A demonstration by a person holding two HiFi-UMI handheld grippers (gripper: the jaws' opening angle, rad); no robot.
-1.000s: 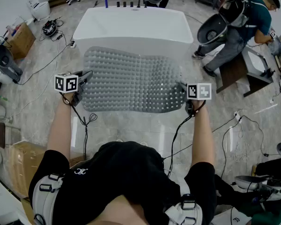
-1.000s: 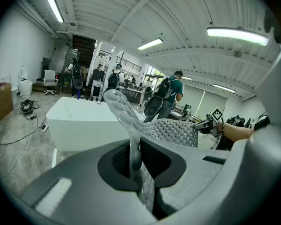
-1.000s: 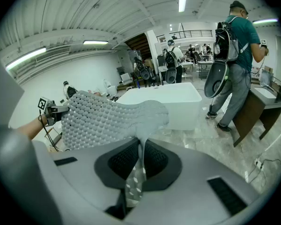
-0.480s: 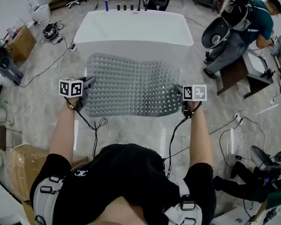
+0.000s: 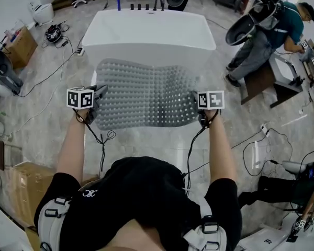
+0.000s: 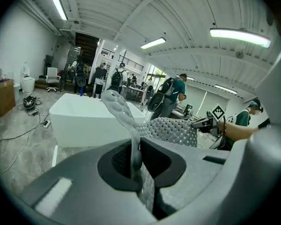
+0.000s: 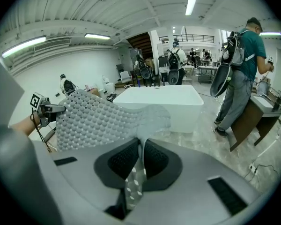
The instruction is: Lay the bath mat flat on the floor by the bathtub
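Reaching forward, spread apart, hand-held grippers (image 5: 99, 92) (image 5: 195, 100) clamping bath mat (image 5: 146, 93)

Both arms stretch forward, left gripper (image 5: 98, 92) and right gripper (image 5: 195, 96) jaws pinched tight.

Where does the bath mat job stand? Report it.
Done: the bath mat is picked up and spread wide in front of the bathtub. In hand: the left gripper and right gripper each pinch one edge, holding it above the floor. Left: lower it flat and release.
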